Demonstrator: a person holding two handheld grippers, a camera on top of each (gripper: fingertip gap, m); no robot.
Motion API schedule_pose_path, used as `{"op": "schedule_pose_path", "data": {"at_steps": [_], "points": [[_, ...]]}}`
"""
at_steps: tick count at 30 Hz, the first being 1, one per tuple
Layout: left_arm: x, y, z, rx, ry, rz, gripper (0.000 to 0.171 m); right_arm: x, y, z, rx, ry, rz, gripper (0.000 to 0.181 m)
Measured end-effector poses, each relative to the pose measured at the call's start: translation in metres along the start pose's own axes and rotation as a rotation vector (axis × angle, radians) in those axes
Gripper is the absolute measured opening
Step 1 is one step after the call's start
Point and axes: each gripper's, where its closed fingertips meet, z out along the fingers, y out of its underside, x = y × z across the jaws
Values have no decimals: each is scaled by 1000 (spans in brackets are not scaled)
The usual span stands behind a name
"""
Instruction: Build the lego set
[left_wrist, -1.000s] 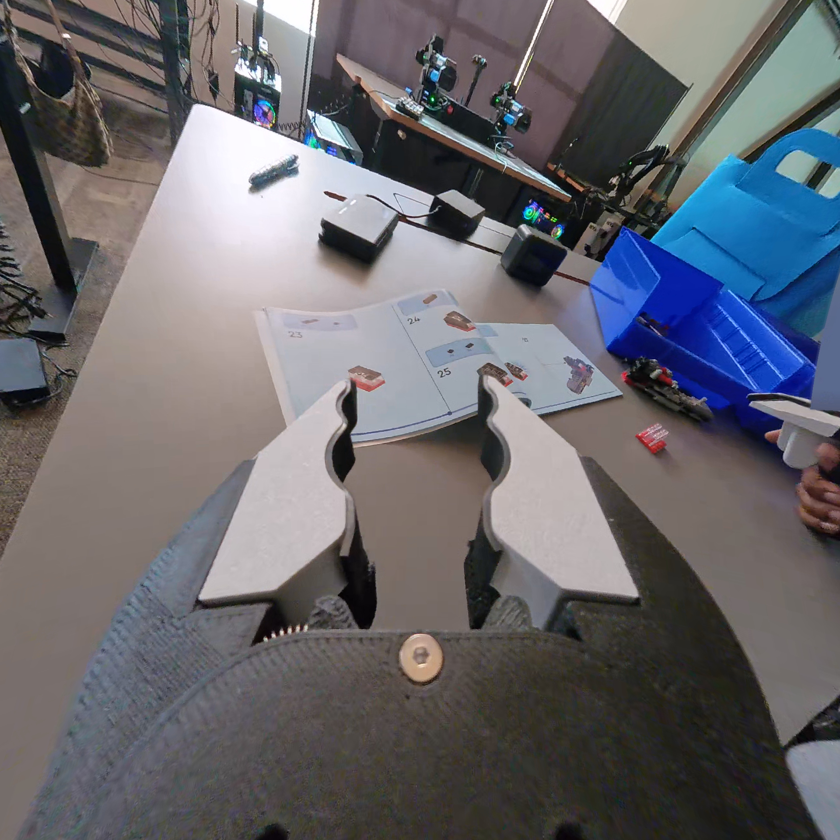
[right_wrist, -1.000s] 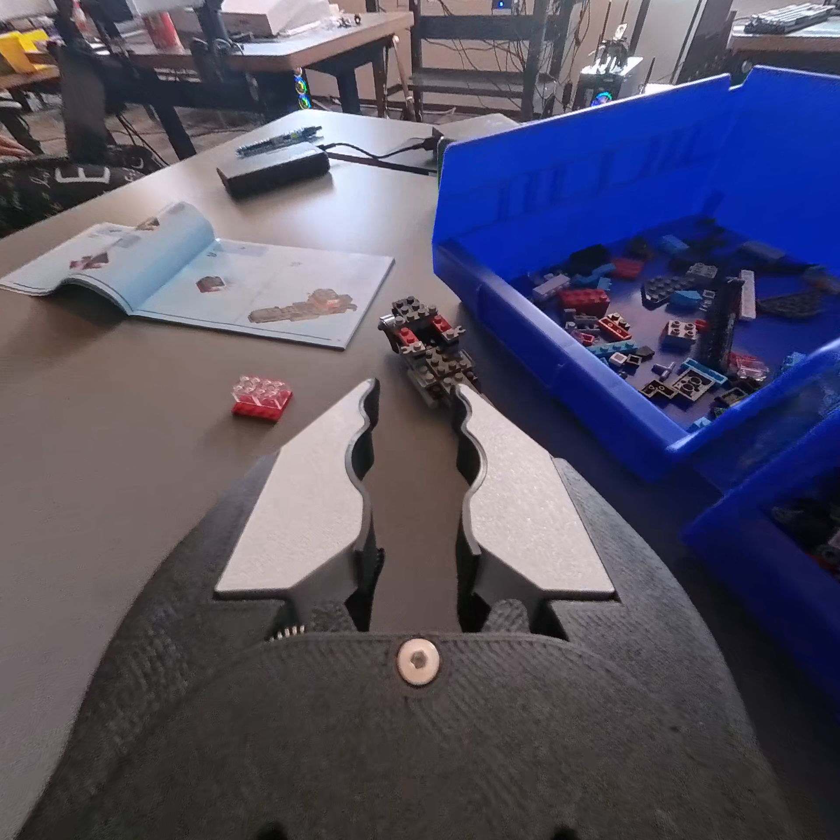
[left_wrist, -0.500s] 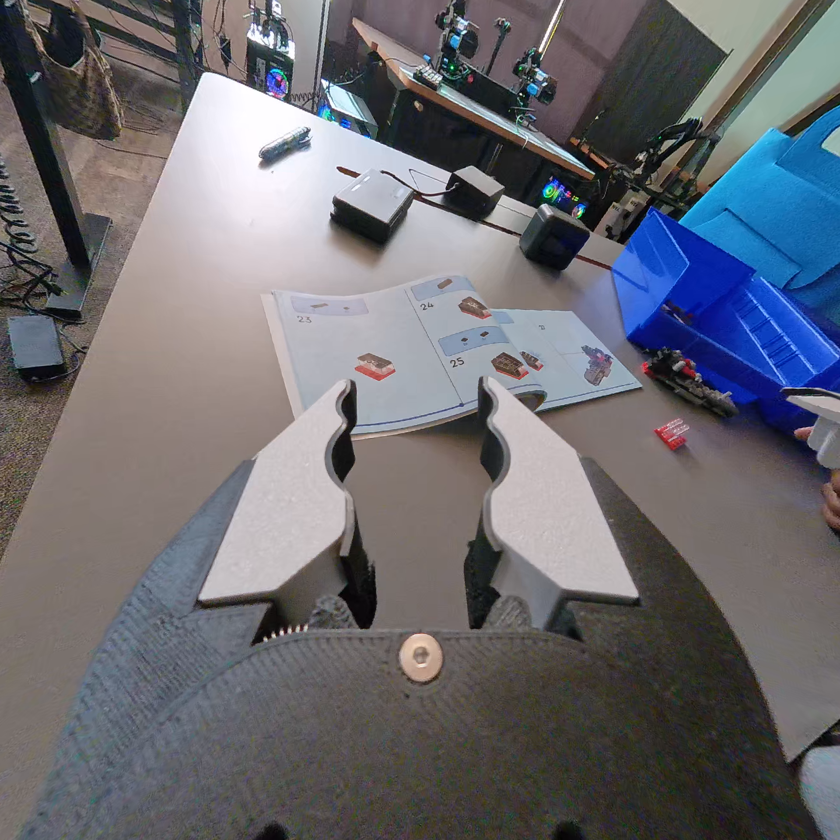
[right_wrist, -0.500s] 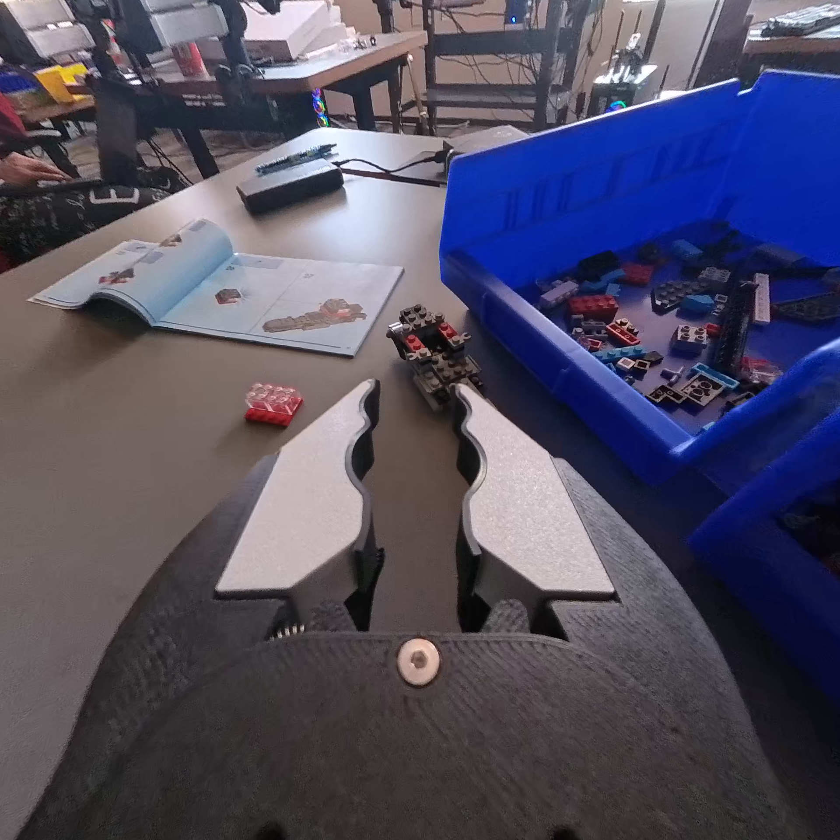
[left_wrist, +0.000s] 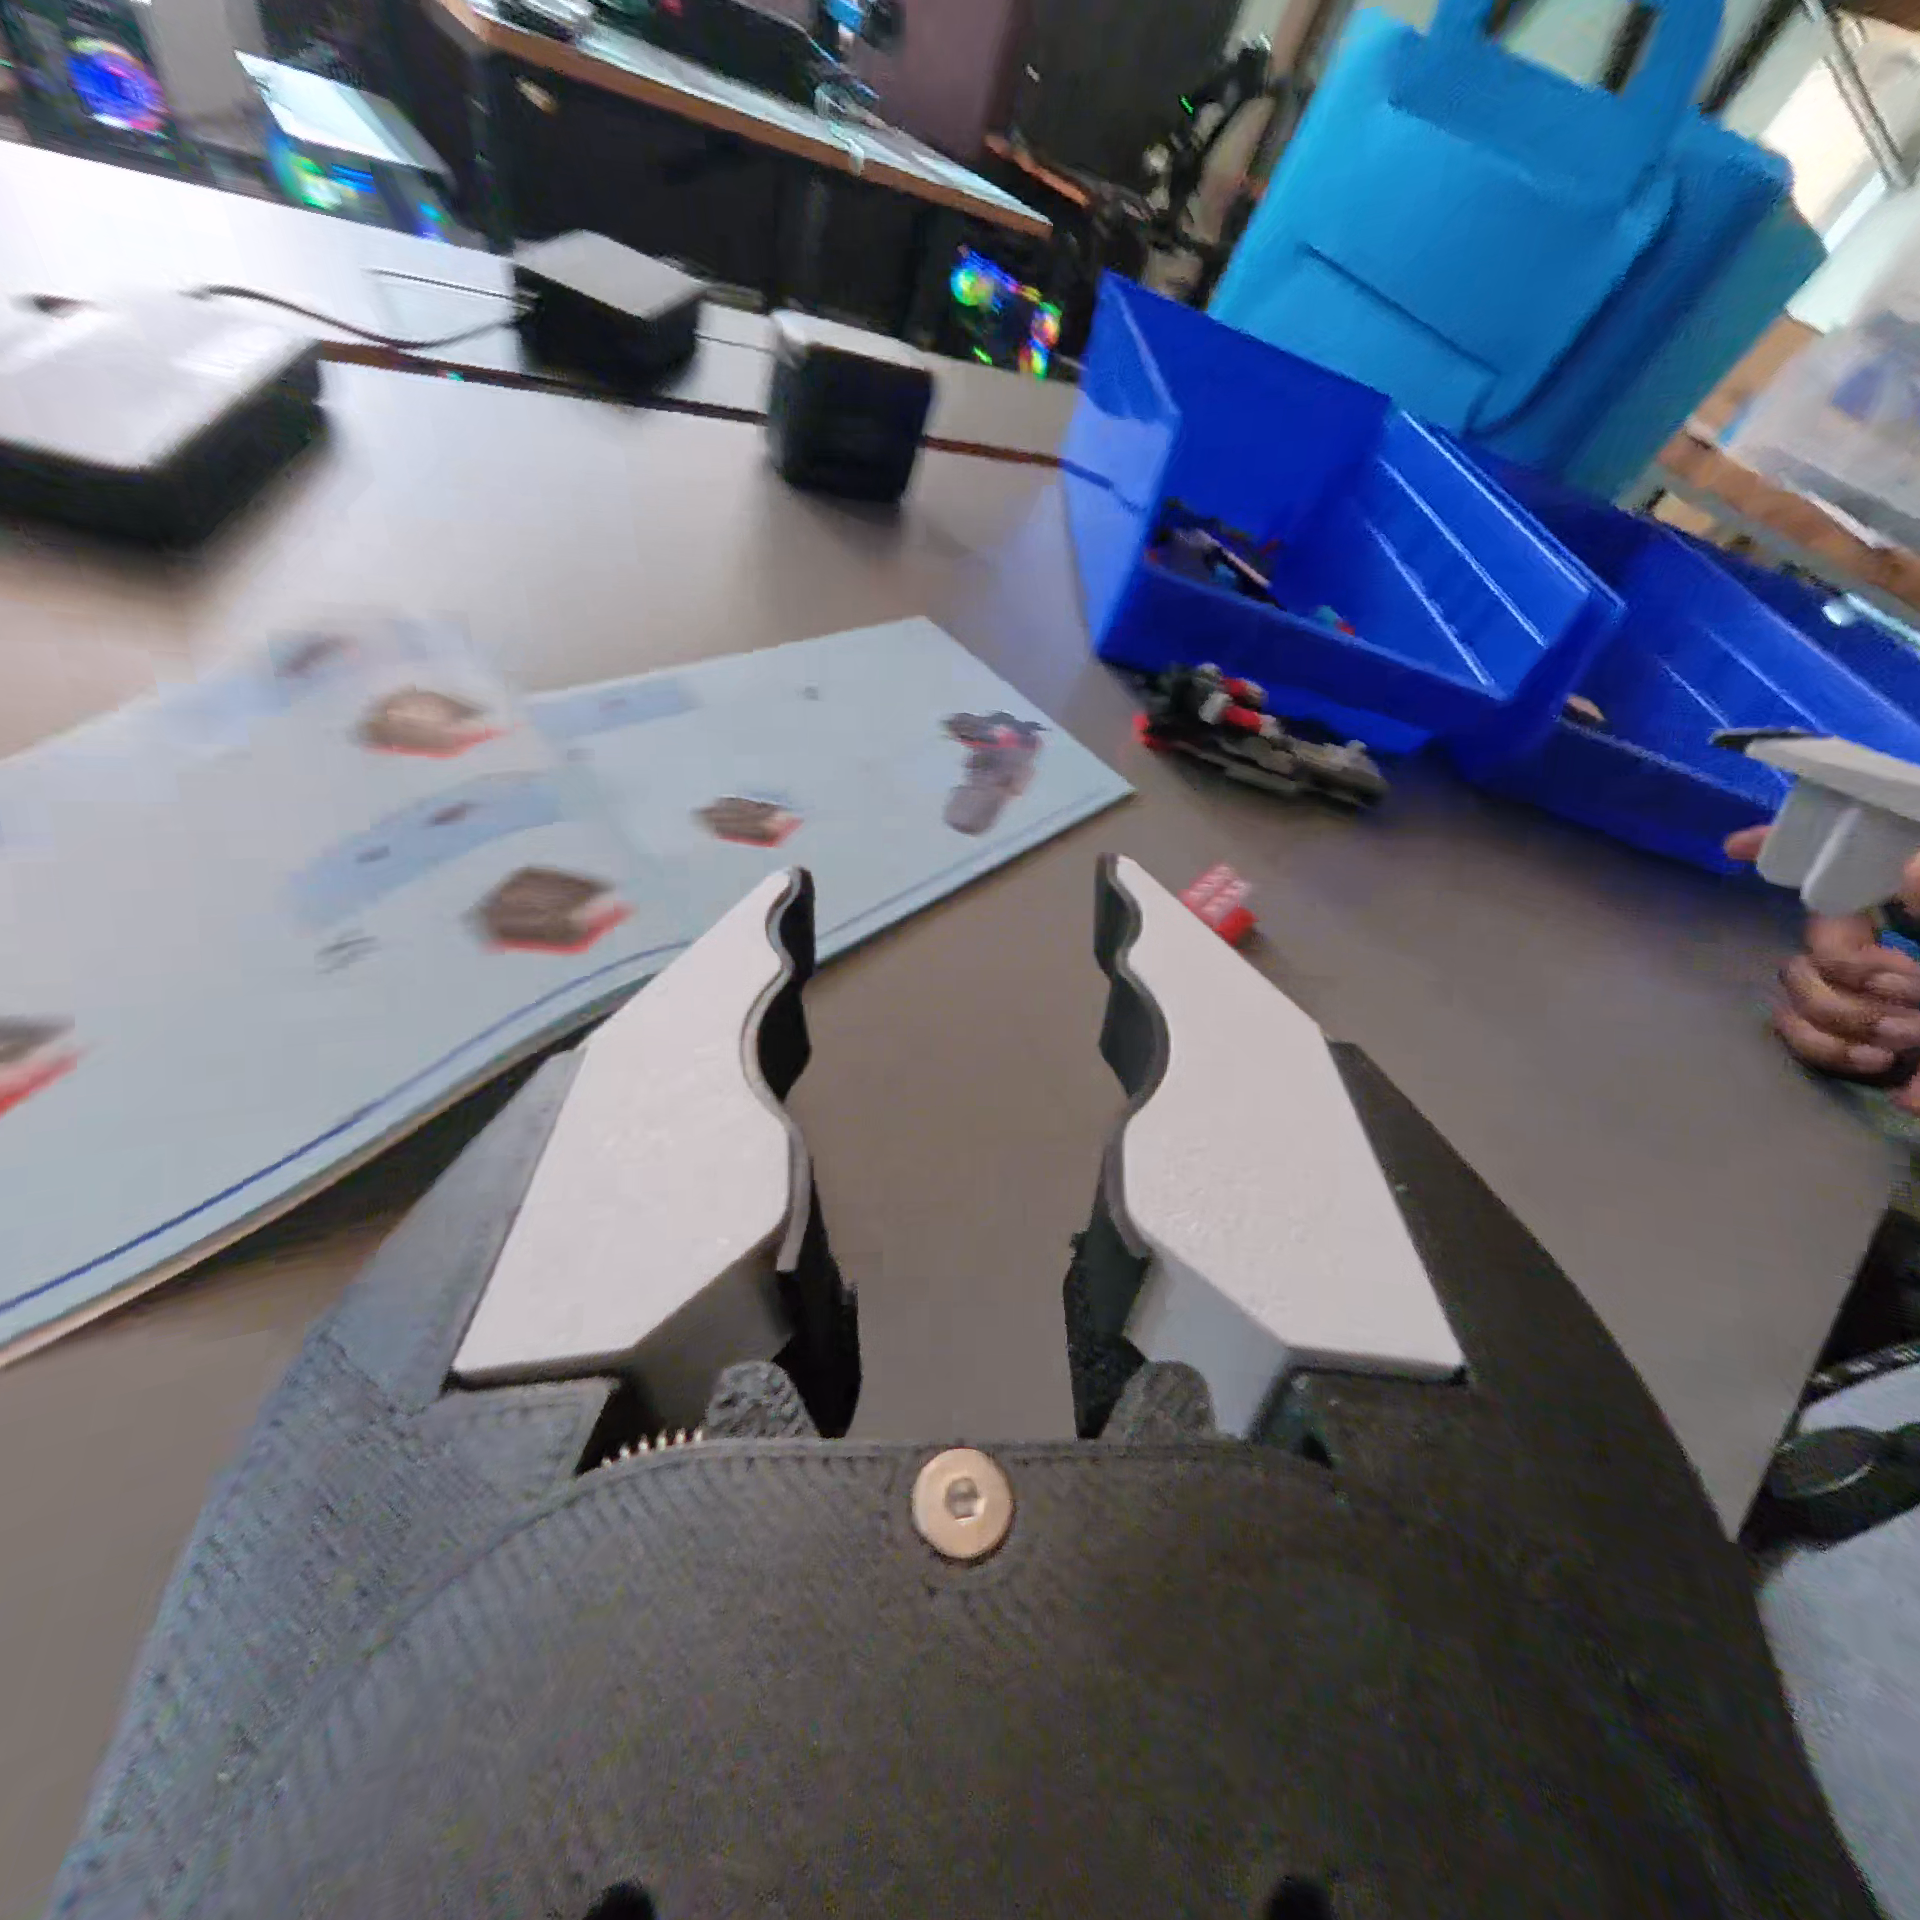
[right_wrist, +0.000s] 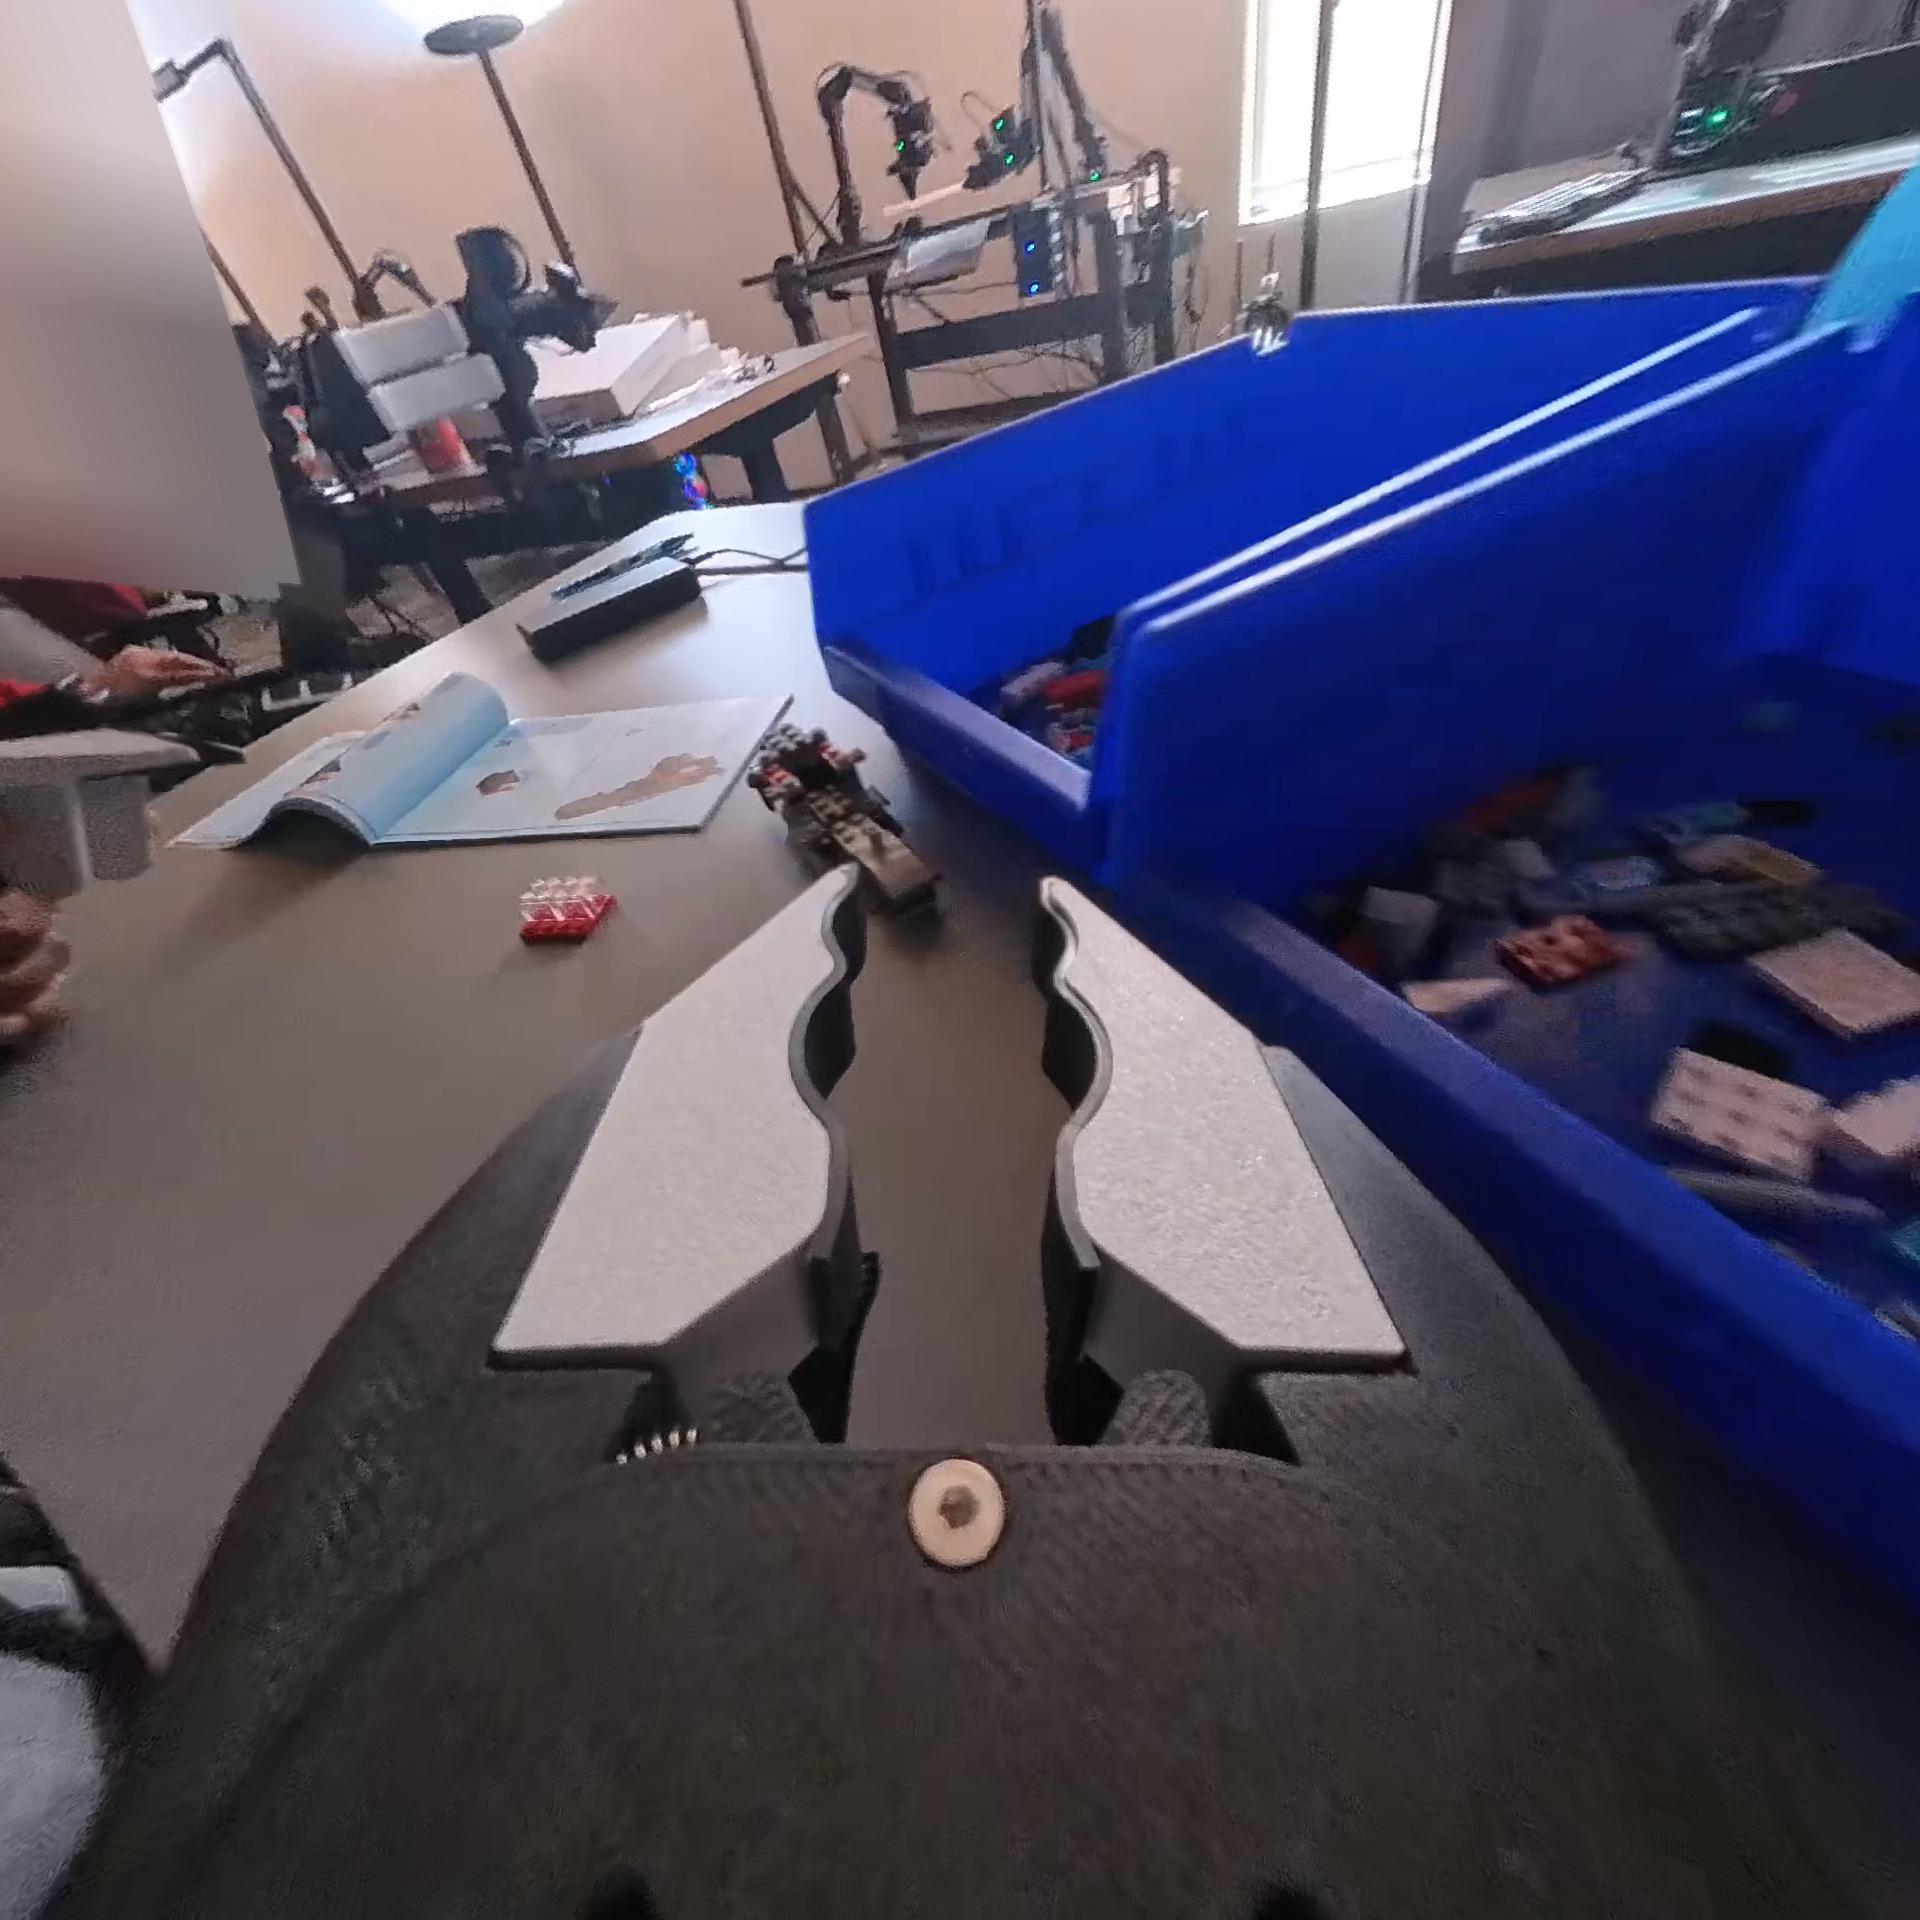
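Observation:
A dark, partly built lego model (left_wrist: 1252, 732) lies on the table beside the blue bin; it also shows in the right wrist view (right_wrist: 842, 821). A small red brick with clear studs (left_wrist: 1218, 899) lies in front of the open instruction booklet (left_wrist: 468, 831); the brick (right_wrist: 566, 906) and booklet (right_wrist: 499, 764) show in the right wrist view too. My left gripper (left_wrist: 951, 894) is open and empty, low over the table, just short of the red brick. My right gripper (right_wrist: 948, 896) is open and empty, its tips just short of the model's near end.
Two blue bins (right_wrist: 1195, 582) (right_wrist: 1558, 1174) of loose lego pieces stand at the right. A blue bag (left_wrist: 1496, 218) stands behind them. Black boxes (left_wrist: 847, 416) (left_wrist: 145, 416) and a cable lie farther back. A person's hand (left_wrist: 1849, 997) holds the other gripper at the right edge. My left gripper is the nearer one to the brick (right_wrist: 566, 906): about 15 cm, against 20 cm. Look for it in the left wrist view (left_wrist: 1232, 897) too.
My left gripper has swung right and forward, over the booklet's corner toward the red brick. My right gripper has dropped lower and pulled back to the right, alongside the near bin. Both stay open.

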Motion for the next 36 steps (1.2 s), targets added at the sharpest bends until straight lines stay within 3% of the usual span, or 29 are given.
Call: {"op": "schedule_pose_path", "data": {"at_steps": [7,14,18,22,36], "points": [[102,3,70,-48,141,76,55,40,-4,-53,23,-25,10,31],[160,23,117,-110,166,69,53,74,-10,-78,39,-90,56,28],[170,44,131,-168,128,91,52,82,-12,-83,51,-119,104,28],[170,46,135,-185,101,130,52,88,-13,-84,58,-139,177,28],[165,55,140,-254,105,87,49,87,-10,-82,39,-148,186,28]]}}
